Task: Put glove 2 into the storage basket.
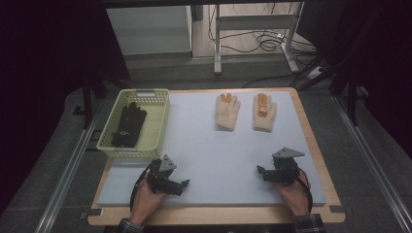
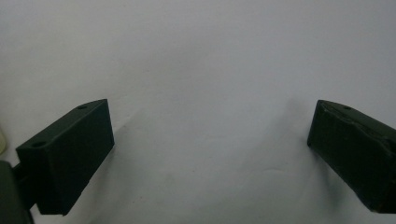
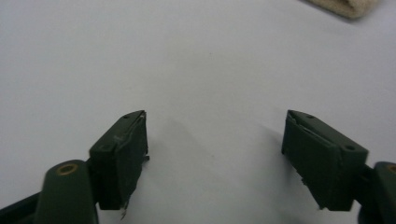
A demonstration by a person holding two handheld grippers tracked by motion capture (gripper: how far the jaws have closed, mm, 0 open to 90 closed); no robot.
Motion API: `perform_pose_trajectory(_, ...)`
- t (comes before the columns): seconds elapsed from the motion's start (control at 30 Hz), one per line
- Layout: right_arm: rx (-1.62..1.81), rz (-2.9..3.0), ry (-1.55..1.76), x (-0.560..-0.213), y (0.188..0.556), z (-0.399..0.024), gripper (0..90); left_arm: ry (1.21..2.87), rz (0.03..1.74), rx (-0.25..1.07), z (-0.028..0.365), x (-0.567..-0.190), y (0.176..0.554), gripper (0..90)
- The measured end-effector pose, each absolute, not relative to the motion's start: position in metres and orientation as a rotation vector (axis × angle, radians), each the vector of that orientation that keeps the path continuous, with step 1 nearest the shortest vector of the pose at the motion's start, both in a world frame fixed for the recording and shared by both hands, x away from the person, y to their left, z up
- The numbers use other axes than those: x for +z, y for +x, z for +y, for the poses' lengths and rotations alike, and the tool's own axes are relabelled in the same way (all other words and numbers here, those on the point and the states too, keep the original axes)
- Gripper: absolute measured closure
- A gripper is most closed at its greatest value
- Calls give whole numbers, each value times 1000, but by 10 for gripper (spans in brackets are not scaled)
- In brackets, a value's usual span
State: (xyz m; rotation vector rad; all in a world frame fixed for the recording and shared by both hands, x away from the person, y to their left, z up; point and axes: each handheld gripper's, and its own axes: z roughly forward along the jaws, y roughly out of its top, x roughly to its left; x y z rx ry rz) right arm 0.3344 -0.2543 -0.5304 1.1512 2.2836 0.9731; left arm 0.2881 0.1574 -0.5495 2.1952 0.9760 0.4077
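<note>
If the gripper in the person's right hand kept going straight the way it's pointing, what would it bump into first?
Probably the pale grey-blue table mat: the right gripper, jaws open and empty, tilts down at it. Skimming above it, the cream knitted glove with orange fingertips lies ahead, somewhat off-line.

Table (image 1: 318, 160) bears grey mat (image 1: 218, 160), basket (image 1: 156, 127), two gloves (image 1: 228, 112)

In the right gripper view, the cream glove (image 3: 348, 7) is cut off by the top edge, leaving just a corner visible. In the left gripper view, a pale sliver (image 2: 2, 140) at the left edge is too cropped to identify. From the high view, the black item (image 1: 128, 125) in the yellow basket (image 1: 158, 127) is too dark to make out clearly
</note>
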Motion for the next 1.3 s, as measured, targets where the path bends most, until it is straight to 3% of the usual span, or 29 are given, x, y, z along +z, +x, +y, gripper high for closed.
perform_pose_trajectory(0.33,1024,2327,1133,-518,355,-240,367,2186,989,360,159,-551,291,13)
perform_pose_trajectory(1.03,1062,2389,1089,-507,439,-185,756,2183,989,359,160,-551,291,16)
perform_pose_trajectory(1.3,1043,2383,1086,-508,465,-166,750,2183,990,358,160,-551,291,16)
